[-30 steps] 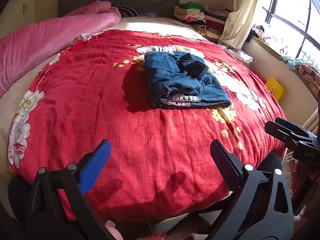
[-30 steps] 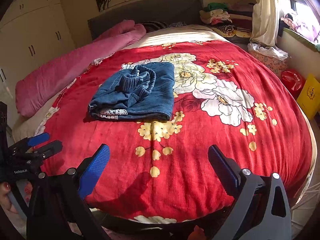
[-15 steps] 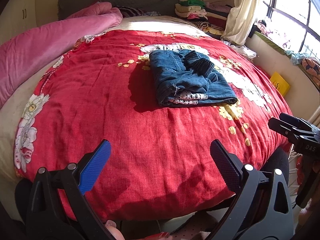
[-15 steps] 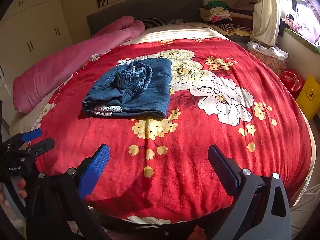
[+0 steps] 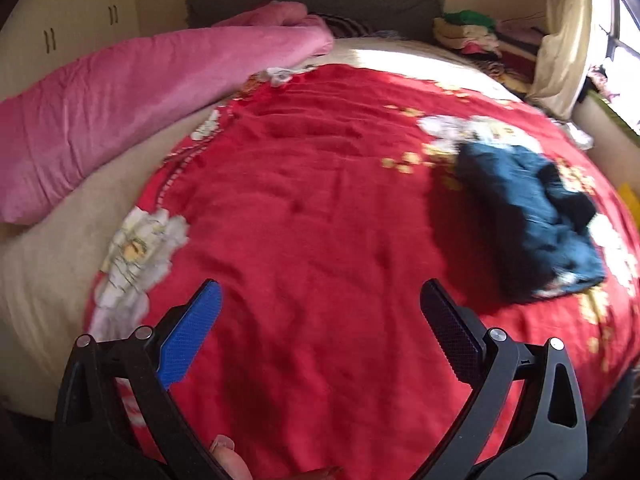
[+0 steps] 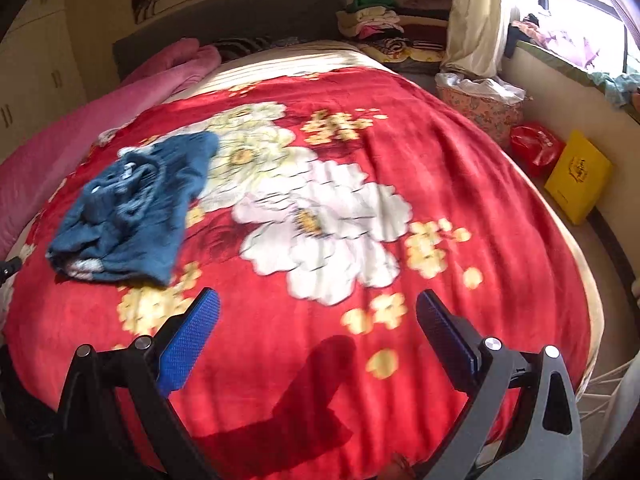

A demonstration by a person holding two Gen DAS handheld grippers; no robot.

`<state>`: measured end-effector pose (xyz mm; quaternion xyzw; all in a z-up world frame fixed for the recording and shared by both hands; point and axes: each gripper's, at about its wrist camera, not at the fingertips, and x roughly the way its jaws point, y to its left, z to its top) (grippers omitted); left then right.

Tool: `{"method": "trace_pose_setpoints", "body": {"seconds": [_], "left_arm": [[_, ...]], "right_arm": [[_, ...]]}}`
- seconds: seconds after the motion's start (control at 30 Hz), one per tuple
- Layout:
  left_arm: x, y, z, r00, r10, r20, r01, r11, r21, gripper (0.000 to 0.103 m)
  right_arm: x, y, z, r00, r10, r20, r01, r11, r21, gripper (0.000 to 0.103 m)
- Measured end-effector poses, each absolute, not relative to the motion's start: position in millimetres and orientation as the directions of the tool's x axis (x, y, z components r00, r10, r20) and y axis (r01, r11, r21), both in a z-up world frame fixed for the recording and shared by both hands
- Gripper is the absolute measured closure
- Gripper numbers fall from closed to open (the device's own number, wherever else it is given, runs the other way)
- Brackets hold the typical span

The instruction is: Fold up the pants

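Observation:
The blue denim pants (image 5: 532, 216) lie folded into a compact bundle on the red floral blanket (image 5: 312, 208), at the right of the left wrist view. In the right wrist view the pants (image 6: 132, 208) lie at the left. My left gripper (image 5: 320, 300) is open and empty, held over the blanket near the bed's front edge, well left of the pants. My right gripper (image 6: 318, 308) is open and empty over the blanket (image 6: 400, 140), to the right of the pants. Both views are motion blurred.
A pink duvet (image 5: 132, 96) lies along the bed's left side. Stacked clothes (image 6: 376, 20) sit by the grey headboard (image 6: 228, 16). A floral basket (image 6: 480, 108), a red bag (image 6: 536, 148) and a yellow box (image 6: 576, 176) stand on the floor at the right, below the window.
Both grippers have swung apart: the left view turned left, the right view turned right, so the pants moved toward each frame's edge. The pants lie as before. Both grippers stay open.

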<state>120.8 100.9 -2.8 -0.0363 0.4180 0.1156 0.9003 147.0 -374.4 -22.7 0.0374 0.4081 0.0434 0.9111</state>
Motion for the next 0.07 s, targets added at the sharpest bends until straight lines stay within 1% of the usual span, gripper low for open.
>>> {"method": "trace_pose_setpoints", "body": {"seconds": [0.07], "left_arm": [[152, 132, -17, 0.567, 0.244, -0.787, -0.301, 0.95, 0.078, 0.01]], "right_arm": [[178, -407, -29, 0.658, 0.034, -0.752, 0.04, 0.996, 0.08, 0.005]]}}
